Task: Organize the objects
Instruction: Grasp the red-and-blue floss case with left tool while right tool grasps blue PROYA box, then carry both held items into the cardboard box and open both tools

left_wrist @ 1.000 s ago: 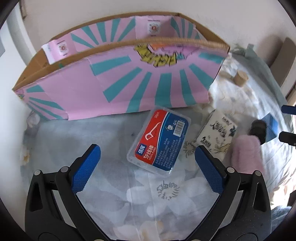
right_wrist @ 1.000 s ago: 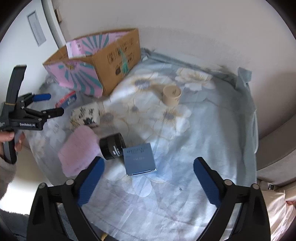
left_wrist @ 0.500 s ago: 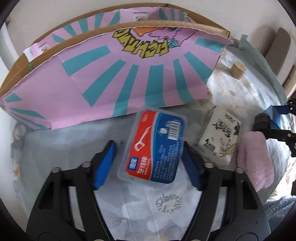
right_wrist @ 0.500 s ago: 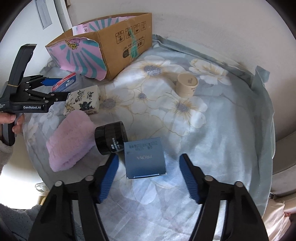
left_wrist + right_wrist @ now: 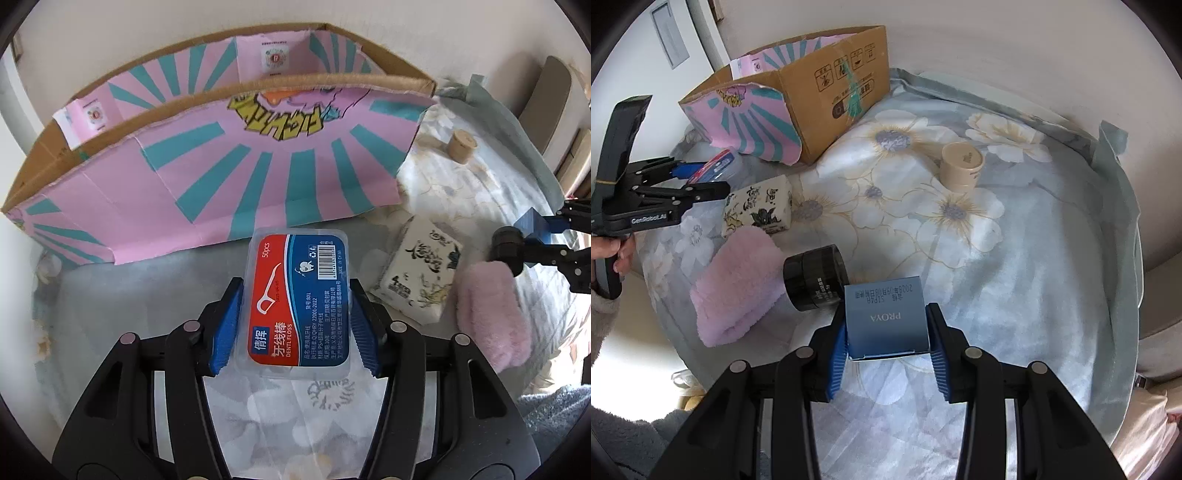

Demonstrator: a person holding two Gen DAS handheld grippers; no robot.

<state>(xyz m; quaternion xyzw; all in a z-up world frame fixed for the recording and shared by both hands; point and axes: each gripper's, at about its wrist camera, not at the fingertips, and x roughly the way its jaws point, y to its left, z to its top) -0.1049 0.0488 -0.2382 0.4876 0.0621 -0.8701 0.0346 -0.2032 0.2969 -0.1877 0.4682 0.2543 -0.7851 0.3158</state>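
Observation:
My left gripper [image 5: 293,328] is shut on a clear dental floss box [image 5: 299,299] with a red and blue label, just in front of the open cardboard box [image 5: 221,162] with pink and teal flaps. My right gripper [image 5: 888,352] is shut on a blue PROYA carton [image 5: 886,317], right beside a black jar [image 5: 814,277] on its side. The left gripper and floss box also show in the right wrist view [image 5: 698,173], near the cardboard box [image 5: 827,85].
A tissue pack [image 5: 759,210], a pink fluffy cloth [image 5: 738,284] and a beige jar [image 5: 961,164] lie on the flowered sheet [image 5: 1015,277]. The tissue pack [image 5: 417,280] and cloth [image 5: 491,314] lie right of the left gripper. A wall stands behind the box.
Both grippers moved forward and closed from open: the left onto the floss box, the right onto the blue carton.

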